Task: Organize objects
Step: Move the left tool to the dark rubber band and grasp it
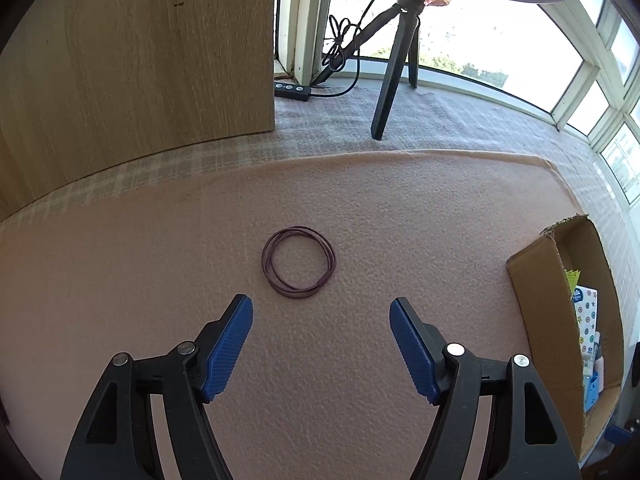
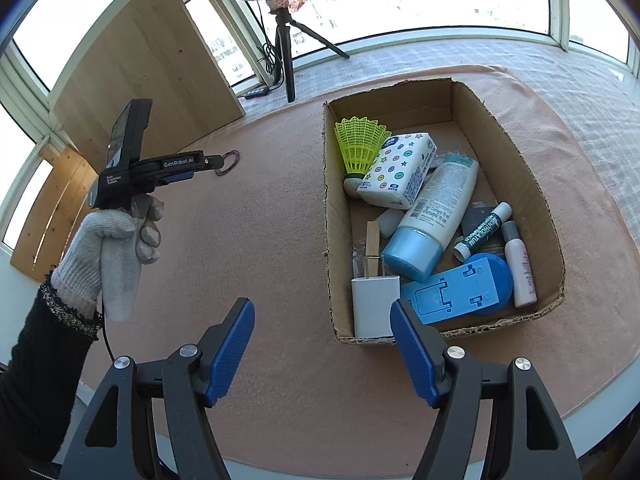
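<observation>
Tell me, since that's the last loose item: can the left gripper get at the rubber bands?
Probably yes: the left gripper is open just short of the rubber bands, which lie flat on bare pink cloth with nothing between.

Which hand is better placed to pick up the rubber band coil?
Left. The left gripper is open with the rubber band coil just ahead of its fingers; the right gripper sits by the cardboard box.
</observation>
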Tool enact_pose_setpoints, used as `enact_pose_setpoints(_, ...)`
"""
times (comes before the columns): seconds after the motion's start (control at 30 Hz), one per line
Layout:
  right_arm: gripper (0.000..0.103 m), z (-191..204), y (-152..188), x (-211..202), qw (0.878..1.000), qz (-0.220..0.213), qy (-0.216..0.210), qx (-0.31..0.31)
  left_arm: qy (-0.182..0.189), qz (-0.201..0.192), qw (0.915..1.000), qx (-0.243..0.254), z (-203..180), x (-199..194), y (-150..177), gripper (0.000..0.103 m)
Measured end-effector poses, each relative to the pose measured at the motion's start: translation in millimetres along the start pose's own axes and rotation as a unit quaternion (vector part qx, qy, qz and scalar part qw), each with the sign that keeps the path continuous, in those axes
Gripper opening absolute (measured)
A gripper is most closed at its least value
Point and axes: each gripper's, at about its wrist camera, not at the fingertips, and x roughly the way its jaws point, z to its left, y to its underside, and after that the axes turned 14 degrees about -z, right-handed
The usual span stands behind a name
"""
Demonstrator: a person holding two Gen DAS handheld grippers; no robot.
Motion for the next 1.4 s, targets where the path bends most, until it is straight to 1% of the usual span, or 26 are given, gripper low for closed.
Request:
enact_pose_setpoints(0.1, 0.067, -0.9, 0.5, 2.0, 1.0, 0.003, 0.001, 0.003, -0.004, 0.008, 1.0, -0.002, 3.8, 14.5, -7.7, 0.077)
enact_pose_setpoints(0.27, 0.067, -4.0, 1.9, 5.5, 1.0, 0.008, 0.003, 0.011, -0.007, 0.02, 0.9997, -0.011, 6.4, 34.4, -15.9, 0.077)
enact_pose_setpoints(0.53, 0.067, -10.1, 3.2, 7.8, 1.0, 0.014, 0.007, 0.024, -0.03, 0.038, 0.9987, -0.015, 12.2, 58.4, -20.4, 0.077)
enact_pose_setpoints(0.63, 0.067, -12.6, 3.3, 7.6, 0.999, 0.014, 0.008, 0.03, -0.034, 0.045, 0.9983, -0.015, 13.9, 64.8, -19.8, 0.076)
enact_pose_setpoints(0.83, 0.067, -17.1, 3.4, 8.5, 0.999, 0.015, 0.008, 0.039, -0.045, 0.038, 0.9983, 0.0, 11.9, 66.9, -18.7, 0.054)
enact_pose_setpoints(0.9, 0.067, -16.7, 3.4, 9.2, 0.999, 0.016, 0.009, 0.039, -0.047, 0.034, 0.9983, 0.004, 11.0, 66.1, -18.9, 0.038)
enact_pose_setpoints(0.93, 0.067, -16.2, 3.4, 9.5, 0.999, 0.016, 0.009, 0.039, -0.047, 0.033, 0.9983, 0.005, 11.2, 66.1, -19.0, 0.033)
enact_pose_setpoints(1.0, 0.067, -16.1, 3.4, 9.9, 0.999, 0.016, 0.008, 0.039, -0.045, 0.032, 0.9985, 0.008, 9.6, 65.3, -18.3, 0.017)
enact_pose_setpoints(1.03, 0.067, -15.8, 3.7, 9.8, 0.999, 0.016, 0.008, 0.038, -0.043, 0.032, 0.9986, 0.009, 8.6, 65.0, -17.6, 0.013)
enact_pose_setpoints(1.07, 0.067, -15.4, 3.9, 9.8, 0.999, 0.016, 0.008, 0.038, -0.04, 0.032, 0.9986, 0.009, 7.4, 64.6, -16.9, 0.005)
enact_pose_setpoints(1.1, 0.067, -15.3, 3.7, 10.1, 0.999, 0.016, 0.008, 0.037, -0.038, 0.034, 0.9987, 0.01, 6.0, 64.1, -16.3, 0.004)
enact_pose_setpoints(1.17, 0.067, -15.0, 3.9, 10.0, 0.999, 0.015, 0.007, 0.037, -0.035, 0.035, 0.9987, 0.013, 3.8, 62.6, -15.3, 0.004)
enact_pose_setpoints(1.27, 0.067, -15.9, 3.4, 10.3, 0.999, 0.014, 0.007, 0.038, -0.024, 0.035, 0.9991, 0.003, 3.4, 56.9, -14.3, 0.004)
enact_pose_setpoints(1.4, 0.067, -16.7, 3.5, 10.2, 0.999, 0.011, 0.007, 0.038, -0.006, 0.021, 0.9997, 0.007, -6.1, 39.3, -17.6, 0.004)
